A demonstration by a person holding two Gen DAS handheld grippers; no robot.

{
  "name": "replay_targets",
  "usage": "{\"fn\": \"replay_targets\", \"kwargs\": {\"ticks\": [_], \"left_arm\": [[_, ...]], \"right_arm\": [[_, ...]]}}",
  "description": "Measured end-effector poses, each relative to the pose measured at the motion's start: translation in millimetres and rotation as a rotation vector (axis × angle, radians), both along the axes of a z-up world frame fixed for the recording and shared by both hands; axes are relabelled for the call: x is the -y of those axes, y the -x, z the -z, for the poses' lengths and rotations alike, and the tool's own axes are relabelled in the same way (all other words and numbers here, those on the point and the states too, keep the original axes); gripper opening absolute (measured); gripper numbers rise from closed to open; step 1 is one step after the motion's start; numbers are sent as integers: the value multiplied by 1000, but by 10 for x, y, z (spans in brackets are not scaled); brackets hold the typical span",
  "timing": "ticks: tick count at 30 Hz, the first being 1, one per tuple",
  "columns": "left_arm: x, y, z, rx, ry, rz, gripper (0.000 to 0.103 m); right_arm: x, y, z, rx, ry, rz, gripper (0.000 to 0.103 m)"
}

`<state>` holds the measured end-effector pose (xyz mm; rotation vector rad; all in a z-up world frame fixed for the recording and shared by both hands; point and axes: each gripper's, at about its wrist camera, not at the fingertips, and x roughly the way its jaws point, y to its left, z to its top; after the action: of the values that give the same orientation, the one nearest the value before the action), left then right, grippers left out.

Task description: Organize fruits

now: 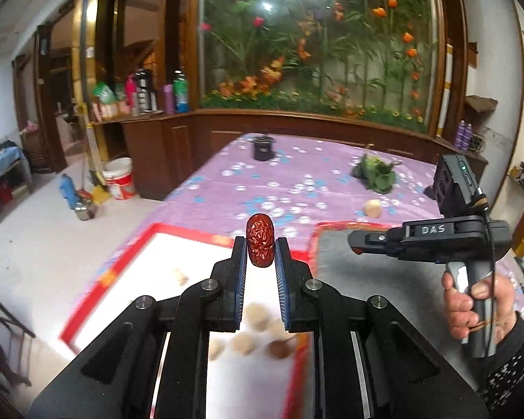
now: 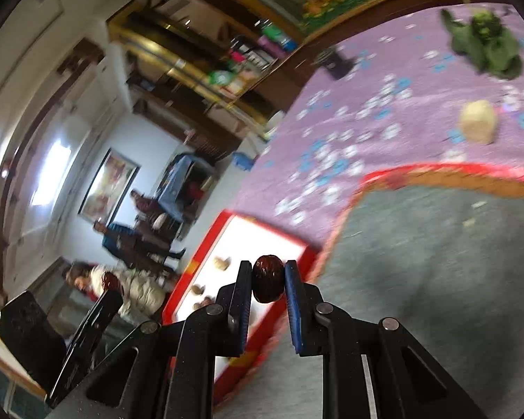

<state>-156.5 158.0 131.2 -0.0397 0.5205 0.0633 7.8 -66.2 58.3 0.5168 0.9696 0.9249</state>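
the left gripper [image 1: 260, 244] is clamping a wrinkled red date [image 1: 260, 244] upright between its blue pads, holding it in the air above the white tray [image 1: 178, 244] with the red rim, where several pale round fruits [image 1: 258, 317] are lying. the right gripper [image 2: 267, 281] is pinching a darker date [image 2: 267, 281] over the seam between that tray and the grey mat [image 2: 436, 262]. beyond the mat, a pale fruit [image 2: 478, 122] and a green leafy bunch [image 2: 485, 49] are sitting on the purple flowered desk [image 2: 349, 122], a dark jar [image 1: 263, 146] near its far edge.
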Motion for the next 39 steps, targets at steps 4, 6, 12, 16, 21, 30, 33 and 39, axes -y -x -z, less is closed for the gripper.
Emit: {"fn": "replay_targets", "kwargs": {"ticks": [4,6,12,16,21,30,33,39], "left_arm": [[-327,205,93,-11,18,-39,15],[-452,242,168,-21,33,-53,15],[-808,240,499,-85,114,-85,15],[-907,162,710,-130,158,-75,15],[-828,53,900,-176,164,-53,15],[-659,9,980,-193,66,-68,16],[-630,43,929,-175,40,-76,29],[-477,180,658,-76,-46,-138,67]], "right_arm": [[-398,213,6,-23,-3,-65,18],[-591,313,-21,-20,3,-93,18],[-1102,588,-86,24,47,-130,18],[-1286,662,15,19,81,-131,18],[-1405,671,258,4,138,-138,18],[-1490,733,329,72,260,-122,25],[-1397,744,272,86,218,-122,35],[-1149,828,89,154,187,-75,39]]}}
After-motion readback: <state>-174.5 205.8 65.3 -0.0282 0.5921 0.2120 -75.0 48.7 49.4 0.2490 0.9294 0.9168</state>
